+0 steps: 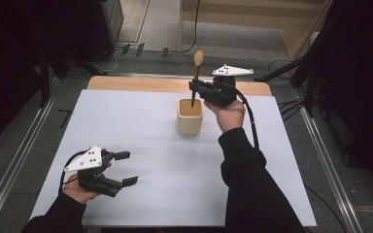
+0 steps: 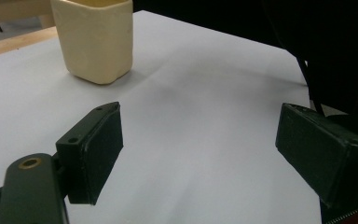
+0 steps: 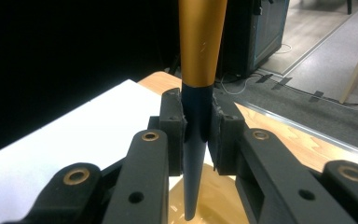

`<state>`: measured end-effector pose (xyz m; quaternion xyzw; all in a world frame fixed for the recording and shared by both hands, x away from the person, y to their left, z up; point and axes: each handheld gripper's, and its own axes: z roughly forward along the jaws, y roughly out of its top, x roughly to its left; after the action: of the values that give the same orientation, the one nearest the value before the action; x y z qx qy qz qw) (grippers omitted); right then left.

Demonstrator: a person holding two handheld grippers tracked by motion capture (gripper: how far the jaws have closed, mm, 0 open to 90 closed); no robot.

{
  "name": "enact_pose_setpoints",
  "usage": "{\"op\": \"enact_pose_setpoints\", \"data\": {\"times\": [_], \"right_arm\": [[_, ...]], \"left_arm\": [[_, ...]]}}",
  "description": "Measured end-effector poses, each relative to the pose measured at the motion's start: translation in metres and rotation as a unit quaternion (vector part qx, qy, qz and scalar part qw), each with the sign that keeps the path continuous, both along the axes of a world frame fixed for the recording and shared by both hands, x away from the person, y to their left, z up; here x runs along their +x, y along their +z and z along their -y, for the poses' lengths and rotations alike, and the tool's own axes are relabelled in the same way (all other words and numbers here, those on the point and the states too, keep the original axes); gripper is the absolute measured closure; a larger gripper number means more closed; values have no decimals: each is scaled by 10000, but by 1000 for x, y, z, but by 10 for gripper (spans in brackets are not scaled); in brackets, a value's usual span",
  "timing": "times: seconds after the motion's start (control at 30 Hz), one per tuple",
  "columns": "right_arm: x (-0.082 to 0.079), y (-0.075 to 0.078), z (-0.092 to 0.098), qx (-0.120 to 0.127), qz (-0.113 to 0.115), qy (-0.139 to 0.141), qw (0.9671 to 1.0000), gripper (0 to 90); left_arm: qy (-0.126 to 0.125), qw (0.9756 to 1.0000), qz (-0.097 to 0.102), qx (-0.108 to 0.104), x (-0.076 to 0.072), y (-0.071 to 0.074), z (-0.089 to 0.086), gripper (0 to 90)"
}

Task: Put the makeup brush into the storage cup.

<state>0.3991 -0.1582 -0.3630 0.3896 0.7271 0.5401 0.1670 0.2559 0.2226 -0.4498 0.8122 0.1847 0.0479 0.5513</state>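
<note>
My right gripper point(image 1: 194, 87) is shut on a brush point(image 1: 197, 63) with a dark tapered handle, a gold ferrule and a tan rounded head. The brush stands upright with its head up. Its pointed handle end hangs at the mouth of a cream cup point(image 1: 190, 119) on the white table sheet. In the right gripper view the pads point(image 3: 172, 133) press on the dark handle of the brush point(image 3: 201, 46), just below the gold part, with the cup point(image 3: 216, 198) underneath. My left gripper point(image 1: 126, 168) rests low at the near left, open and with nothing in it. In its own view the left gripper point(image 2: 200, 149) faces the cup point(image 2: 98, 39).
A white sheet point(image 1: 141, 141) covers the wooden table point(image 1: 141, 83), whose far edge shows bare. Metal rails point(image 1: 14, 165) run along both sides of the table. Cables lie on the floor point(image 1: 145, 48) beyond the far edge.
</note>
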Motion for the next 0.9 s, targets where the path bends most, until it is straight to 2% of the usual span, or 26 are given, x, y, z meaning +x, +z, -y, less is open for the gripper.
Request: {"op": "enact_pose_setpoints", "data": {"times": [0.1, 0.2, 0.27, 0.43, 0.77, 0.9], "right_arm": [[2, -3, -2, -68, -2, 13, 10000, 784], [3, -5, -1, 37, 34, 73, 10000, 784], [4, -6, -3, -27, 44, 38, 10000, 784], [7, -13, -6, -156, -23, -21, 9999, 785], [16, -29, -12, -147, -172, -108, 9997, 784], [17, -35, -14, -227, -176, -165, 9995, 784]], "left_arm": [[-16, 10000, 28, 52, 0, 0, 1, 156], [5, 10000, 58, 4, 0, 0, 1, 156], [51, 9999, 100, -5, 0, 1, 0, 157], [39, 9999, 104, -14, -1, 1, 1, 158], [0, 9999, 107, -3, -1, 1, 2, 158], [-58, 10000, 49, -1, 0, 0, 2, 158]]}}
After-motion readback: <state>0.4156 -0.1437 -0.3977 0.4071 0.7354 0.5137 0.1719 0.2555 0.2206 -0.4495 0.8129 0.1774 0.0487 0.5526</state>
